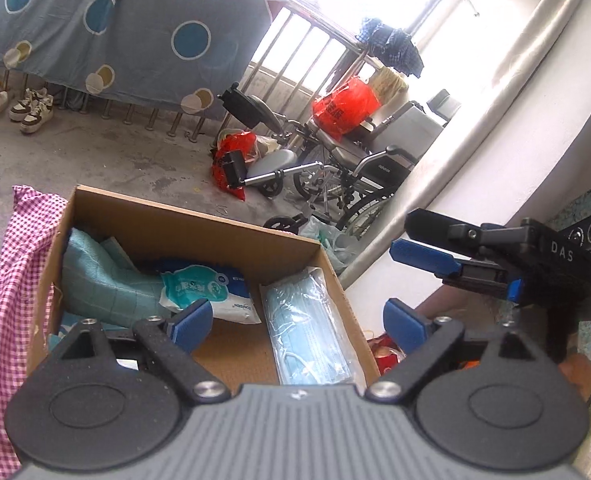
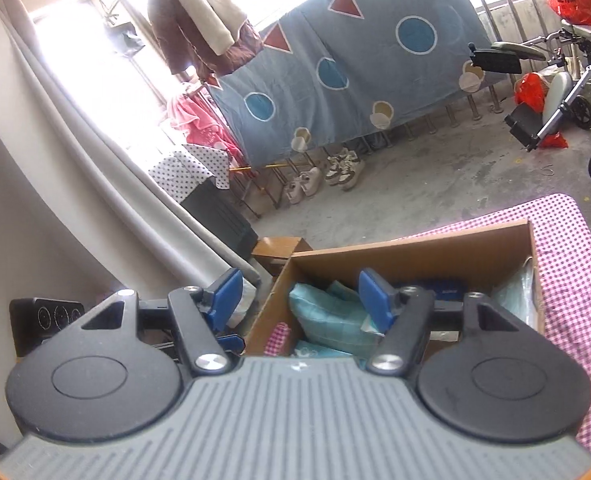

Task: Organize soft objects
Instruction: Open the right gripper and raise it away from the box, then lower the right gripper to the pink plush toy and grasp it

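Observation:
An open cardboard box stands on a pink checked cloth. In it lie a teal quilted cloth, a pack of wet wipes and a clear pack of blue face masks. My left gripper hovers over the box's near side, open, with nothing between its blue pads. My right gripper hangs to the right of the box. In the right wrist view the right gripper is open and empty above the box, over the teal cloth.
A wheelchair with red plastic bags stands beyond the box on the concrete floor. Shoes line the railing under a hanging blue patterned sheet. A white wall rises on the right. A small brown box sits behind the carton.

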